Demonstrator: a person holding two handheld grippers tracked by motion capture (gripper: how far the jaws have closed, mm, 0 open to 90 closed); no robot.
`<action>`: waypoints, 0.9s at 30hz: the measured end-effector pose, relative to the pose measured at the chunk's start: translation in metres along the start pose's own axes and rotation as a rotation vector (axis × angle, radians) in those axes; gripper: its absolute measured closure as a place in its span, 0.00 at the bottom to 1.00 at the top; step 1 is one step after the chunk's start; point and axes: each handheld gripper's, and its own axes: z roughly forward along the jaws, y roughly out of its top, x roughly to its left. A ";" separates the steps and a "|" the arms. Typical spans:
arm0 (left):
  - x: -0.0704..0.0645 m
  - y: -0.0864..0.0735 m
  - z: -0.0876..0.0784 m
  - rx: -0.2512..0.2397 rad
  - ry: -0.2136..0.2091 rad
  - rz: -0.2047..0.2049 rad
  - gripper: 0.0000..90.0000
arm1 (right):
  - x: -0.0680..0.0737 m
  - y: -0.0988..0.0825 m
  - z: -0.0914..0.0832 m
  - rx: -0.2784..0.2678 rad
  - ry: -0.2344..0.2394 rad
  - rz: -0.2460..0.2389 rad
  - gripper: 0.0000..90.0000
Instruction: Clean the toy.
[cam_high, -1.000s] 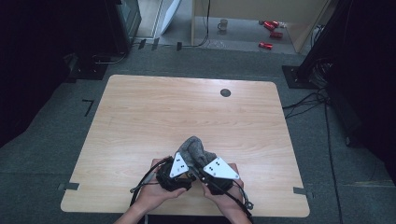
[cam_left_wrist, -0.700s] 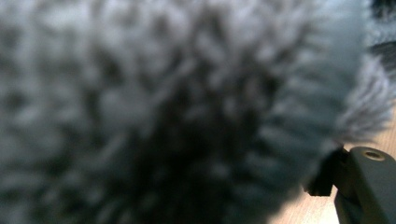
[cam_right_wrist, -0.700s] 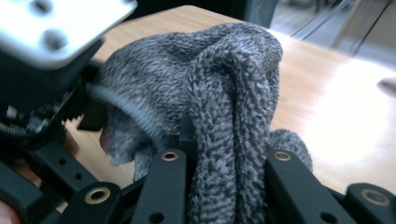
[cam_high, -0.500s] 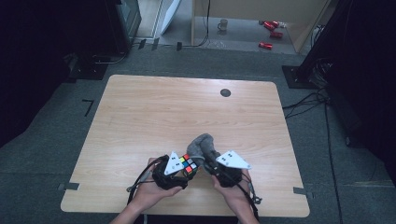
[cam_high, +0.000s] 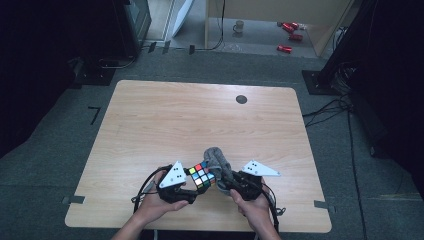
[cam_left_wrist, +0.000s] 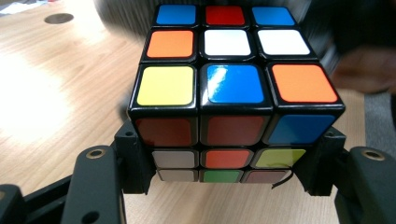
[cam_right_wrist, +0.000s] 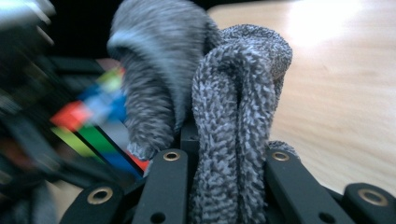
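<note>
Cube (cam_high: 201, 176) clamped in left gripper (cam_high: 186, 186); right gripper (cam_high: 227, 184) pinches grey cloth (cam_high: 218, 160) beside it. Wiping step, I'd say; next, press cloth onto a cube face.

Glossy plastic cube (cam_left_wrist: 233, 88), fuzzy cloth (cam_right_wrist: 233, 116).
</note>
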 end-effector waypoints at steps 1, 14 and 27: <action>-0.001 0.000 0.000 -0.004 -0.001 0.006 0.39 | 0.004 0.004 -0.003 -0.022 0.003 -0.011 0.88; -0.004 0.003 -0.001 -0.029 0.015 -0.006 0.39 | 0.003 0.002 -0.003 -0.025 -0.018 0.032 0.88; -0.007 0.005 0.000 -0.032 0.012 -0.011 0.39 | -0.002 -0.006 0.002 -0.014 -0.051 0.087 0.88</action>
